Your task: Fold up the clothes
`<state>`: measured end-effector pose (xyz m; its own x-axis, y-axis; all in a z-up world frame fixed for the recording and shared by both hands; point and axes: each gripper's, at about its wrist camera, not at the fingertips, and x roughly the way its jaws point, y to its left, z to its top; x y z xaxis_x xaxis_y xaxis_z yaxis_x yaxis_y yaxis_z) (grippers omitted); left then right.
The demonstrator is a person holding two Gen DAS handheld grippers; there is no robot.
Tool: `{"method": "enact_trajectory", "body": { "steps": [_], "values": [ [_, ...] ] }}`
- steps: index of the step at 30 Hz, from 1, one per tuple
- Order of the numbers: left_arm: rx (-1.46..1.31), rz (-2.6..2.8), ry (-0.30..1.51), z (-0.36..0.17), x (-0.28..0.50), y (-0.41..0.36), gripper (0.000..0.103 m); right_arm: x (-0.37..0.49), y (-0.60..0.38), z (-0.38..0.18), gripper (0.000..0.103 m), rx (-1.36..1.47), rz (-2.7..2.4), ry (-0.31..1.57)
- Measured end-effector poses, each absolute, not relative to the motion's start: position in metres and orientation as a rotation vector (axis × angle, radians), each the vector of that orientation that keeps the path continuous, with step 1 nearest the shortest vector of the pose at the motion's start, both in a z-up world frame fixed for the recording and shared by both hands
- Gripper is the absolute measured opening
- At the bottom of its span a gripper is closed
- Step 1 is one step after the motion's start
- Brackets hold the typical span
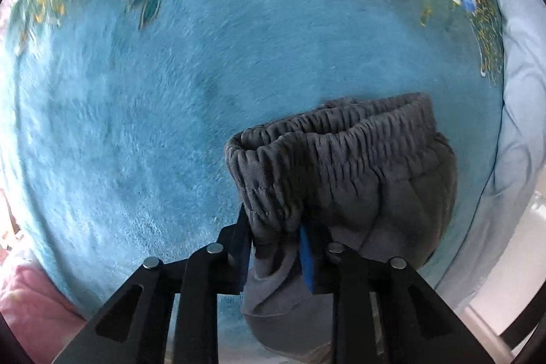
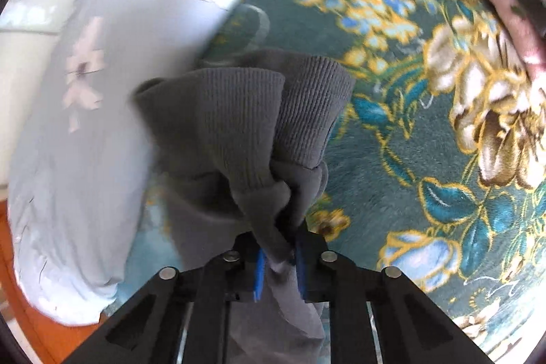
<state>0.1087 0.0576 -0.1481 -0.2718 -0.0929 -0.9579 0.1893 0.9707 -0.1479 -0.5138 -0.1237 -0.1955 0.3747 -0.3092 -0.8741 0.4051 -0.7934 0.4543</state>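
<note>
Being pinched at both ends, grey jersey trousers [image 1: 344,159] are held above teal floral blanket [image 1: 136,125]: left gripper [image 1: 276,241] on waistband, right gripper [image 2: 278,256] on cuffs; folding barely begun.

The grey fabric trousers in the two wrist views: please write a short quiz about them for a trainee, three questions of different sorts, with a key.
1. True or false: the left gripper is closed on the gathered elastic waistband of the grey fabric trousers.
2. Which part does the right gripper pinch? A. a pocket B. fabric next to the ribbed knit cuffs C. a drawstring
3. Fill in: under the garment lies a plush ____ blanket with a flower pattern.

Key: 1 true; 2 B; 3 teal. Both pairs of jaws stand narrow, with grey cloth pressed between the blue pads.
</note>
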Motion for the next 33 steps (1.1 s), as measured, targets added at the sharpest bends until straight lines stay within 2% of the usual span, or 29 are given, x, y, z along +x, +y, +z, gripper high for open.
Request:
{"method": "enact_trajectory", "body": {
  "steps": [5,8,11,14,16,23,28,33],
  "values": [
    [0.034,-0.48,1.789,-0.081,0.131,0.037,0.019,-0.529,-0.08,-0.128,0.007,1.91,-1.412,-0.092],
    [0.136,-0.642,1.724,-0.043,0.141,0.04,0.019,-0.535,-0.025,-0.09,0.007,1.808,-1.411,-0.113],
    [0.216,-0.636,1.736,-0.063,0.152,0.06,0.02,-0.538,0.028,-0.118,0.007,1.897,-1.425,-0.04],
    [0.328,-0.398,1.814,-0.119,0.164,0.076,0.02,-0.532,0.069,-0.194,0.007,2.163,-1.462,0.09],
    [0.315,-0.292,1.833,-0.132,0.167,0.085,0.02,-0.524,0.084,-0.222,0.007,2.255,-1.492,0.181],
    [0.278,-0.396,1.796,-0.098,0.183,0.066,0.02,-0.528,0.075,-0.2,0.007,2.146,-1.484,0.22],
    [0.335,-0.349,1.868,-0.095,0.186,0.074,0.027,-0.522,0.071,-0.199,0.007,2.149,-1.5,0.239],
    [0.324,-0.359,1.892,-0.074,0.183,0.095,0.028,-0.508,0.07,-0.172,0.007,2.011,-1.505,0.263]
  ]
}}
